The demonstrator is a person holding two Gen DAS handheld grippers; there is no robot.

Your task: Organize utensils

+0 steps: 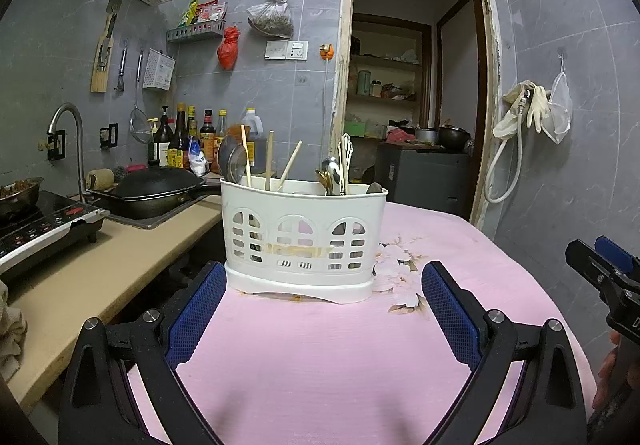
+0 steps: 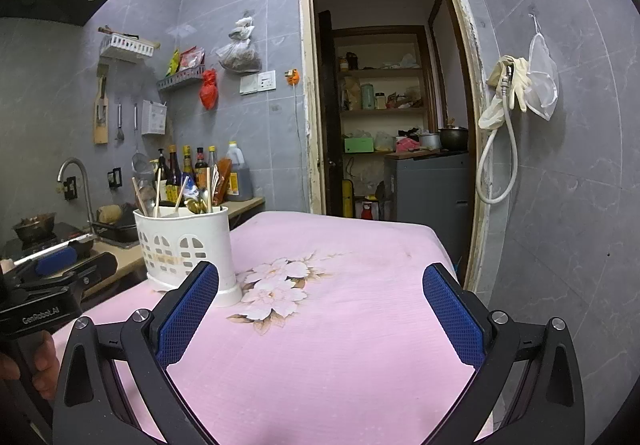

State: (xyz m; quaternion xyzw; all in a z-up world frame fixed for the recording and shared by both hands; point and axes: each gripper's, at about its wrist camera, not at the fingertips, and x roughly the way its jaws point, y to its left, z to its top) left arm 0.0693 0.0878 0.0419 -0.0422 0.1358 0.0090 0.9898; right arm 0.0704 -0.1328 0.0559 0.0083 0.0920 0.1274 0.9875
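Left gripper is hovering wide open, gripping nothing; the white utensil caddy with chopsticks and spoons is standing straight ahead on the pink tablecloth. Right gripper is likewise spread empty, the caddy ahead-left of it.

Grey tiled walls surround an open doorway beside a pink-clothed table.

A: How is the left gripper sitting?
B: It is pointing toward twelve o'clock, fingers spread wide, gripping nothing.
A: And the right gripper?
B: It is gaping equally wide, empty, reaching toward twelve o'clock, at the left's three o'clock.
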